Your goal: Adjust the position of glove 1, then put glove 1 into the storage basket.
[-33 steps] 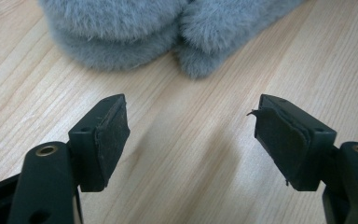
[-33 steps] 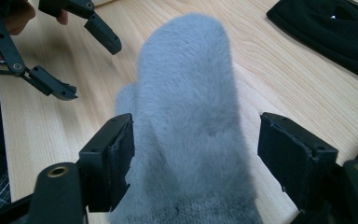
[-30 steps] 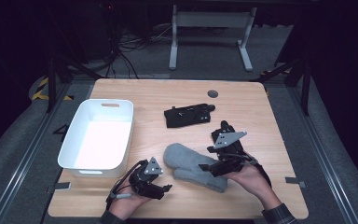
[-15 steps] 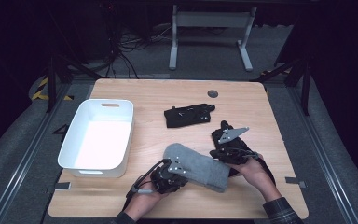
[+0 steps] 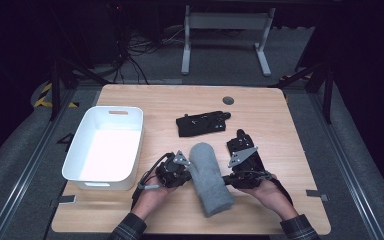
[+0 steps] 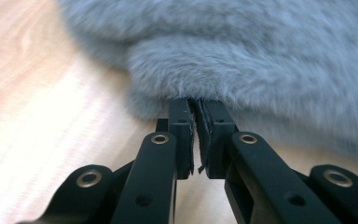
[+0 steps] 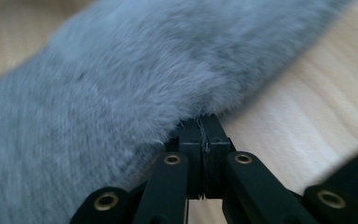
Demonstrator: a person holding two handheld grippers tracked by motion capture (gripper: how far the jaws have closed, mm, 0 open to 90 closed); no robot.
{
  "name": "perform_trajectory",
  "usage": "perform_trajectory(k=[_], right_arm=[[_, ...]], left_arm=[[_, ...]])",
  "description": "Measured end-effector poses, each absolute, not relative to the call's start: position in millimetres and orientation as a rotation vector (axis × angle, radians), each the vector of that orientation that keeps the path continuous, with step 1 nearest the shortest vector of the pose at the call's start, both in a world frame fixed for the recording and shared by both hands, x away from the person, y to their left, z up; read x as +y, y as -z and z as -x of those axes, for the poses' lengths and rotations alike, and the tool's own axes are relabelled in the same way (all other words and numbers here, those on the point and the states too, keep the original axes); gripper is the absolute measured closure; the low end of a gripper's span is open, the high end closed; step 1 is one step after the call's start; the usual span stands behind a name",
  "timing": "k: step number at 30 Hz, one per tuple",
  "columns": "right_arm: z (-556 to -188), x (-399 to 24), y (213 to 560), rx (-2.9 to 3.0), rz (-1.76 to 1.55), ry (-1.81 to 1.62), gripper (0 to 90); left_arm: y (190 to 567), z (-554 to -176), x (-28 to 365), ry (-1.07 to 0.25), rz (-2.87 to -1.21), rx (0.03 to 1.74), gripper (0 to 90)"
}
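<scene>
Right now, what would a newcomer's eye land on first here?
First the grey fuzzy mitt at the table's near edge, pinched from both sides: left tongs and right tongs are each shut on its edge, as the gripper views show close up. Next, the white bin at the left. Then the black glove lying flat behind the mitt, mid-table.

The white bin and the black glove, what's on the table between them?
Bare wood: in the high view nothing lies between the white bin and the black glove.
</scene>
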State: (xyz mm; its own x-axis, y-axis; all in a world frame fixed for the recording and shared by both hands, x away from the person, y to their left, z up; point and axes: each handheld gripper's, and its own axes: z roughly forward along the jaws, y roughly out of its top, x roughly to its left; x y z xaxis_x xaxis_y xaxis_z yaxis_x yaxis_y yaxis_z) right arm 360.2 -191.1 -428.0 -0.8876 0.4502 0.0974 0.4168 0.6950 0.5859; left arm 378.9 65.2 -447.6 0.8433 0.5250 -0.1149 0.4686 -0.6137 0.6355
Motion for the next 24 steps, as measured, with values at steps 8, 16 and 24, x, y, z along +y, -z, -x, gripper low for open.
perform_trajectory(k=[8,16,24], right_arm=[[-348.4,-176.8,430.8,2.889,-0.65,-0.996,90.0],[-339.8,-164.2,433.0,2.901,-0.569,-1.031,90.0],[-345.3,-214.1,417.6,2.736,-0.726,-1.104,78.9]], left_arm=[[442.8,-399.0,62.2,-0.091,-2.304,0.74,84.7],[439.0,-411.8,49.7,-0.113,-2.317,0.748,80.6],[403.3,-399.1,67.0,-0.131,-2.229,0.76,54.2]])
